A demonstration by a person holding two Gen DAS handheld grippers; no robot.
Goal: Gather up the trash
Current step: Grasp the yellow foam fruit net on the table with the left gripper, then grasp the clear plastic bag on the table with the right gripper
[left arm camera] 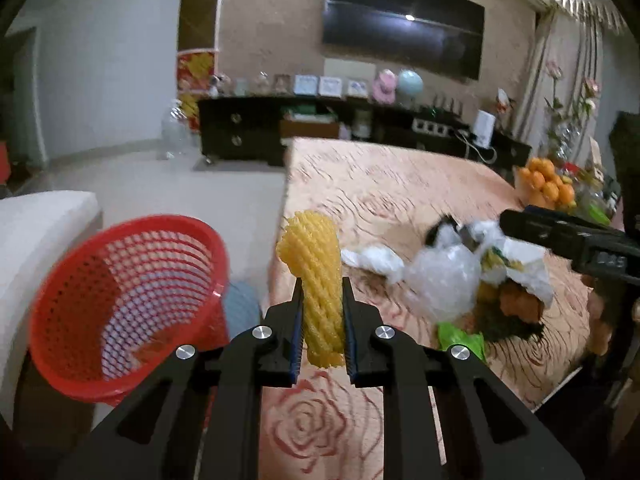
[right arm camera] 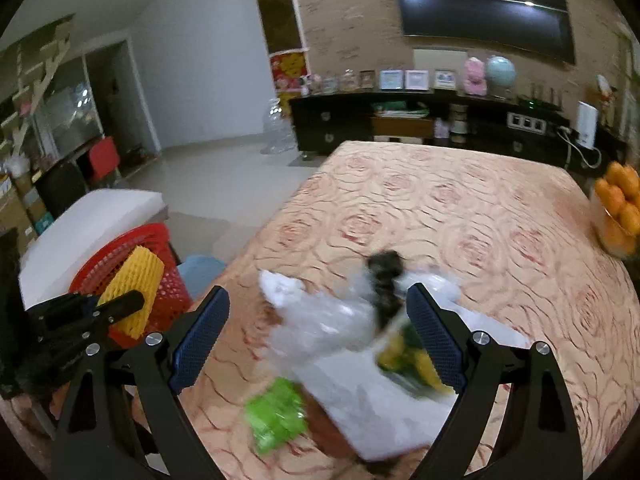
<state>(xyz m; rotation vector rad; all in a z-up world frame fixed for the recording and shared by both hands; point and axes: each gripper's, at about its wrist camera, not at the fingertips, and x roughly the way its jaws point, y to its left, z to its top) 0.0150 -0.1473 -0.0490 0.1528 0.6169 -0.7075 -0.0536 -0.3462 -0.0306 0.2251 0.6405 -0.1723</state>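
Note:
My left gripper (left arm camera: pixel 322 300) is shut on a yellow foam fruit net (left arm camera: pixel 316 280) and holds it upright at the table's left edge, next to a red mesh trash basket (left arm camera: pixel 120 304). The net (right arm camera: pixel 134 294) and basket (right arm camera: pixel 168 276) also show in the right wrist view. My right gripper (right arm camera: pixel 318 316) is open and empty, hovering over a blurred pile of trash: clear plastic bags (right arm camera: pixel 320 320), a white bag (right arm camera: pixel 372 404), a green wrapper (right arm camera: pixel 276 412) and a yellow-green packet (right arm camera: pixel 408 360). The same pile (left arm camera: pixel 452 280) lies right of the left gripper.
The table (right arm camera: pixel 460 216) has a peach rose-pattern cloth. A bowl of oranges (right arm camera: pixel 620 208) stands at its right edge. A white cushioned seat (left arm camera: pixel 36 224) is behind the basket. A dark TV cabinet (left arm camera: pixel 320 120) lines the far wall.

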